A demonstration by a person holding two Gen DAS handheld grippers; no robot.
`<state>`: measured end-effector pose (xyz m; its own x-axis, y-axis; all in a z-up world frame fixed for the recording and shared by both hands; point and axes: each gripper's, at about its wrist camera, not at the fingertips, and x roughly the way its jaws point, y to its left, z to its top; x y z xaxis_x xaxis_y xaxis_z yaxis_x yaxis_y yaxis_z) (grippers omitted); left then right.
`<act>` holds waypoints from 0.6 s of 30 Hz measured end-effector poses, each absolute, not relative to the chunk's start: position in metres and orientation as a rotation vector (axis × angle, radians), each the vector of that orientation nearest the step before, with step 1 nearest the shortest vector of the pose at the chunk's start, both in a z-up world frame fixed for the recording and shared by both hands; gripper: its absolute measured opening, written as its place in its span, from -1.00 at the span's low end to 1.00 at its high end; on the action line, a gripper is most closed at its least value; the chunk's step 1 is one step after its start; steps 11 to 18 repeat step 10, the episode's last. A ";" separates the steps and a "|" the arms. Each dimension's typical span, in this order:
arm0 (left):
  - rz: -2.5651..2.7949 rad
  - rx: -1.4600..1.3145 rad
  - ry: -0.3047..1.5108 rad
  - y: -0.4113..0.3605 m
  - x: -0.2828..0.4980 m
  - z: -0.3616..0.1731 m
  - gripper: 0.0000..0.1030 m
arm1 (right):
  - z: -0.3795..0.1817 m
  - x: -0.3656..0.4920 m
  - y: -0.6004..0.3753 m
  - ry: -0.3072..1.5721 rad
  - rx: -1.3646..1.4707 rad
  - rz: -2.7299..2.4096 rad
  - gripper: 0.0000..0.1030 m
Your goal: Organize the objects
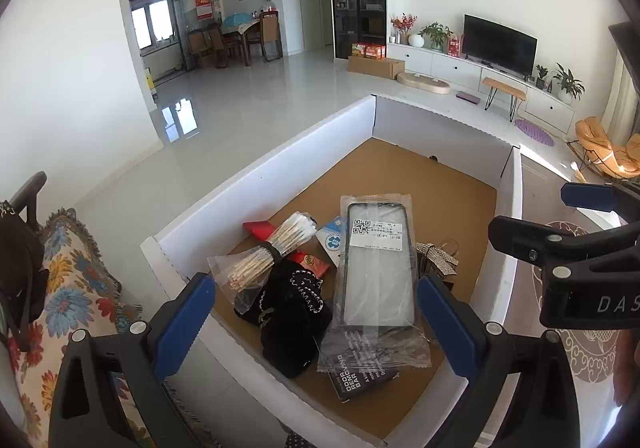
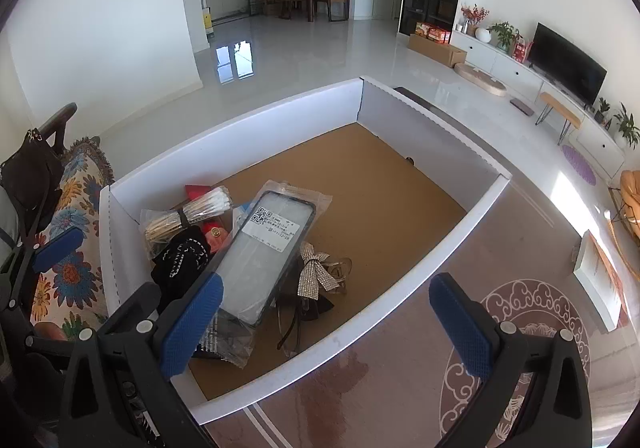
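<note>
Both grippers hover empty, jaws wide apart: the left gripper [image 1: 316, 318] and the right gripper [image 2: 326, 322]. Below, a white-walled cardboard box [image 2: 240, 120] holds a bagged phone case [image 2: 266, 248], cotton swabs [image 2: 192, 212], a black pouch [image 2: 180, 260] heaped at its near-left end. Sorting looks nearly finished. Only the right view shows the rhinestone bow [image 2: 314, 274] clearly.

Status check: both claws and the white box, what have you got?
Left claw open, empty, over the pile. Right claw open, empty, above the white box near wall. Bagged phone case lies on top of the heap. Nothing blocking.
</note>
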<state>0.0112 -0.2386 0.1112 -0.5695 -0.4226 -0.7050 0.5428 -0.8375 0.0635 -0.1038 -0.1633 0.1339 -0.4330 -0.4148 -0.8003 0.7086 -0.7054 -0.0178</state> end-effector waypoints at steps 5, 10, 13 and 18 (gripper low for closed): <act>-2.372 1.032 0.284 -0.246 0.009 0.104 0.99 | 0.128 -0.109 -0.165 0.454 1.086 -2.154 1.00; -2.354 1.001 0.285 -0.241 0.009 0.104 0.99 | 0.127 -0.110 -0.158 0.427 1.073 -2.162 1.00; -2.354 1.001 0.285 -0.241 0.009 0.104 0.99 | 0.127 -0.110 -0.158 0.427 1.073 -2.162 1.00; -2.354 1.001 0.285 -0.241 0.009 0.104 0.99 | 0.127 -0.110 -0.158 0.427 1.073 -2.162 1.00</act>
